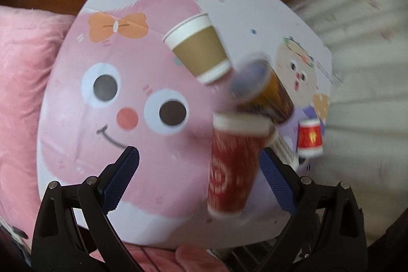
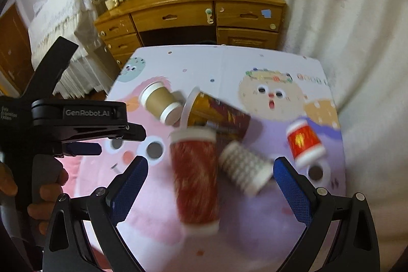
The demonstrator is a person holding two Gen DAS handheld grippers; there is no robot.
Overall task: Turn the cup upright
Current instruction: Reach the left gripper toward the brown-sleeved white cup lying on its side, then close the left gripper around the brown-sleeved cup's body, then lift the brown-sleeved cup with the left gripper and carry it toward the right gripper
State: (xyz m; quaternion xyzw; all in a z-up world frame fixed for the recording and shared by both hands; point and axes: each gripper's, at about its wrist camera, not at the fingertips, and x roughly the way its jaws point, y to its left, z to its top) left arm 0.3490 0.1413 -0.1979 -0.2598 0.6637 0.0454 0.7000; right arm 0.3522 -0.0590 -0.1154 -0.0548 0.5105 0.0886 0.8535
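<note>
Several paper cups lie on their sides on a cartoon-print table (image 2: 255,63). A tall red cup (image 2: 195,180) lies nearest, also in the left wrist view (image 1: 233,165). A brown kraft cup (image 1: 197,47) (image 2: 160,102), a dark gold-brown cup (image 1: 265,93) (image 2: 216,114), a white patterned cup (image 2: 246,170) and a small red cup (image 1: 309,138) (image 2: 304,142) lie around it. My left gripper (image 1: 200,162) is open above the table, its body also in the right wrist view (image 2: 76,126). My right gripper (image 2: 210,175) is open, with the tall red cup and patterned cup in view between its fingers.
A pink cushion (image 1: 23,83) lies left of the table. A wooden desk with drawers (image 2: 193,17) stands beyond the far edge. White fabric (image 2: 357,55) hangs on the right.
</note>
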